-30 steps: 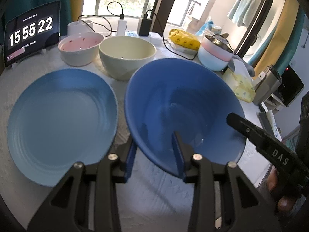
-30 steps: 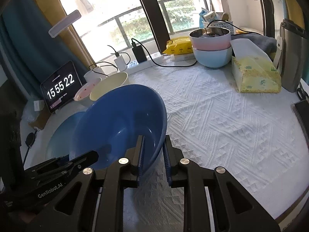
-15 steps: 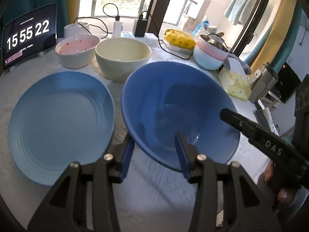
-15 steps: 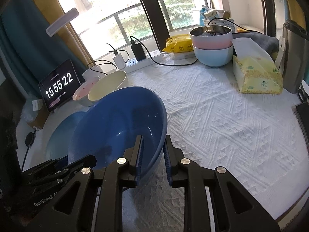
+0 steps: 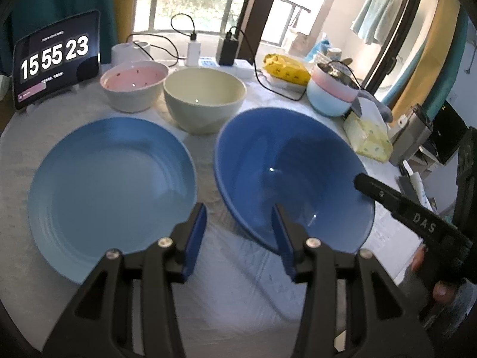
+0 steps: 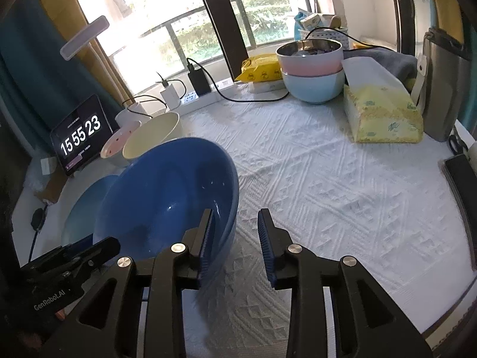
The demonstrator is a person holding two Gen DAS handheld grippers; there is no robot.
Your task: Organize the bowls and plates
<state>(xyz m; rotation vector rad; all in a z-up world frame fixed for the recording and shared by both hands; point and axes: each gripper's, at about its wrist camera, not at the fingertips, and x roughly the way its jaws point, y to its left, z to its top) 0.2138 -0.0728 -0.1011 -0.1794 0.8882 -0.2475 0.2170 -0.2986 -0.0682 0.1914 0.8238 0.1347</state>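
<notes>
A deep, dark blue glazed bowl (image 5: 286,167) sits on the bench (image 6: 342,197), which is covered with a white textured cloth. Just beside it, on the side of the tablet clock (image 5: 56,58), lies a wide, light blue ridged plate (image 5: 110,188); the two rims are close, and the right wrist view shows the bowl in front of the plate's edge.

The left gripper (image 5: 240,238) straddles the near rim of the blue bowl: one blue-padded finger stands inside the bowl, the other outside over the gap towards the plate. Its jaws have just been opening and stand spread, with clear space between the outer pad and the bowl wall.

The right gripper (image 6: 235,244) straddles the opposite rim. Its jaws have just been opening too; one pad is inside the bowl close to the wall, the other stands apart over the cloth, so the rim is no longer pinched.

Behind the plate and bowl stand a pink-lined speckled bowl (image 5: 134,85) and a cream ceramic bowl (image 5: 204,98), side by side and nearly touching. Farther off, a pink bowl is nested in a pale blue bowl (image 6: 313,83), next to a yellow tissue pack (image 6: 384,116).
</notes>
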